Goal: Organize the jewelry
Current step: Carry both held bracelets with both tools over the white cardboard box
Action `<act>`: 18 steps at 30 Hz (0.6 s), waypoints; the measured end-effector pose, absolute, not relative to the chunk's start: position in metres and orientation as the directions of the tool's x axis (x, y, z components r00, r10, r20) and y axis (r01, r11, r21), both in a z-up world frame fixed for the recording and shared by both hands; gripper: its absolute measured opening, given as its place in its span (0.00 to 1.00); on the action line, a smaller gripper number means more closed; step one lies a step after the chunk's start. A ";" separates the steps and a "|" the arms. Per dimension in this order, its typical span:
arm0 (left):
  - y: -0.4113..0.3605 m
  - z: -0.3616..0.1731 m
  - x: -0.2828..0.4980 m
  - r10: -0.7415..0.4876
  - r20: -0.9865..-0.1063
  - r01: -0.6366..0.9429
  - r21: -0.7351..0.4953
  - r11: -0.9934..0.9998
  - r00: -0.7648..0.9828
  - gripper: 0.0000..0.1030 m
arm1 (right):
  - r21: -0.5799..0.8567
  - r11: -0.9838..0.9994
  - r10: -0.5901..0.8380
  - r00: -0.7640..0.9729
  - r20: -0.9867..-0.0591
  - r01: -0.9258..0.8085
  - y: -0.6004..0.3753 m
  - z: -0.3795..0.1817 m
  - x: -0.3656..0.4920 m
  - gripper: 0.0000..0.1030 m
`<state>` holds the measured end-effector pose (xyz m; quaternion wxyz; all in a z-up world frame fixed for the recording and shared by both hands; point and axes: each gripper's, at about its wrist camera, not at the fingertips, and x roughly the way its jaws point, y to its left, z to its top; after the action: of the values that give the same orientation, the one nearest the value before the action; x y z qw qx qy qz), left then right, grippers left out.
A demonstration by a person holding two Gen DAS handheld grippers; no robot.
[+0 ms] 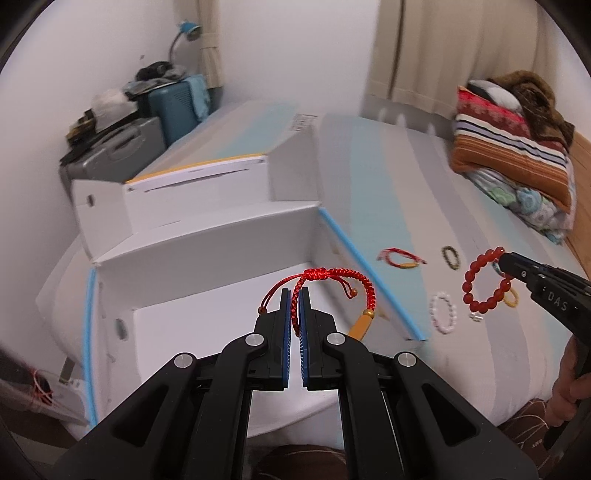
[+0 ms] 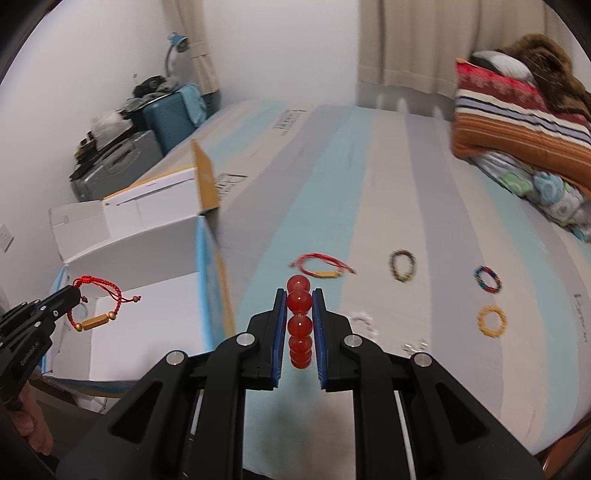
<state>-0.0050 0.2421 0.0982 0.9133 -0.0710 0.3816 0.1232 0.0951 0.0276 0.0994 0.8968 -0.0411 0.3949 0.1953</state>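
Note:
My left gripper (image 1: 294,295) is shut on a red braided cord bracelet (image 1: 334,282) with a gold tube bead, held above the open white box (image 1: 207,332); it also shows in the right wrist view (image 2: 94,306). My right gripper (image 2: 299,295) is shut on a red bead bracelet (image 2: 299,321), held above the striped bed (image 2: 369,206); it shows in the left wrist view (image 1: 487,280). On the bed lie another red cord bracelet (image 2: 321,267), a dark bead bracelet (image 2: 402,266), a multicoloured one (image 2: 487,279), a yellow one (image 2: 491,321) and a white one (image 1: 443,313).
A second long carton (image 1: 236,147) lies behind the white box beside the bed. Suitcases (image 1: 147,122) and a blue lamp (image 1: 188,31) stand in the far left corner. Folded blankets (image 1: 513,147) are piled at the bed's far right.

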 end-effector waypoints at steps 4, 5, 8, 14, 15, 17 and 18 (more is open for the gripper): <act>0.273 0.097 -0.017 0.203 -0.716 -0.331 -0.041 0.943 0.668 0.03 | 0.081 0.898 0.354 0.602 -0.716 -0.432 0.059 0.104 0.090 0.13; 0.282 0.096 -0.021 0.216 -0.718 -0.347 -0.038 0.937 0.662 0.03 | 0.078 0.894 0.360 0.602 -0.713 -0.442 0.066 0.105 0.089 0.13; 0.302 0.092 -0.029 0.240 -0.727 -0.383 -0.034 0.923 0.644 0.03 | 0.082 0.876 0.387 0.591 -0.708 -0.475 0.093 0.107 0.084 0.13; 0.332 0.083 -0.043 0.261 -0.745 -0.429 -0.038 0.902 0.614 0.03 | 0.075 0.841 0.423 0.565 -0.708 -0.536 0.137 0.104 0.074 0.13; 0.336 0.081 -0.044 0.264 -0.748 -0.436 -0.038 0.899 0.609 0.03 | 0.072 0.837 0.424 0.560 -0.712 -0.542 0.144 0.102 0.074 0.13; 0.345 0.075 -0.048 0.277 -0.761 -0.462 -0.033 0.886 0.586 0.03 | 0.068 0.828 0.426 0.544 -0.723 -0.557 0.158 0.094 0.071 0.13; 0.350 0.071 -0.050 0.281 -0.767 -0.472 -0.031 0.881 0.576 0.03 | 0.068 0.824 0.426 0.537 -0.728 -0.562 0.163 0.090 0.070 0.13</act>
<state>-0.0503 0.3503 0.0712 0.8801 -0.1169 0.4074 0.2140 0.0698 0.1634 0.0904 0.8722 -0.0874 0.3892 0.2831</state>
